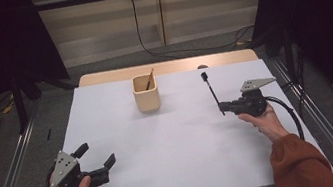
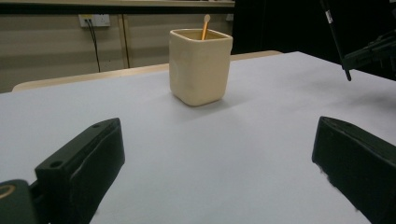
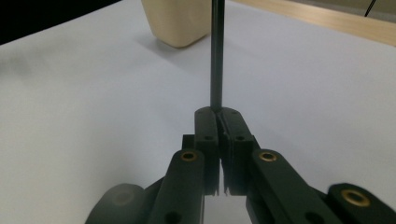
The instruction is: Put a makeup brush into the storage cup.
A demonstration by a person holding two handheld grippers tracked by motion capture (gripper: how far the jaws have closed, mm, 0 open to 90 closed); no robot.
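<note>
Two tools work over a white desk (image 1: 173, 148). The right tool (image 1: 224, 107), near the desk's right edge, has its jaws pressed together on the lower end of a thin black stick (image 1: 212, 91); the stick rises from the jaws and leans toward the far edge, its small dark head (image 1: 204, 75) uppermost and clear of the desk. In the right gripper view the shaft (image 3: 216, 51) stands straight up from the closed jaw tips, and only a short length of it is caught between them. The left tool (image 1: 98, 159), near the desk's near left corner, is spread wide with nothing between its jaws and rests idle. A cream square cup (image 1: 146, 93) stands toward the middle of the far edge, well apart from the right tool, with a pale wooden stick (image 1: 150, 79) leaning inside it.

Risks, as judged from this arrangement: the long free length above so short a pinch may let the black stick pivot or slip through the jaws during a swing toward the cup. A tilted stick may strike the cup's rim (image 2: 201, 33) instead of entering, and a light cup could tip or slide. The wooden stick narrows the free opening, so a collision inside is also possible.
</note>
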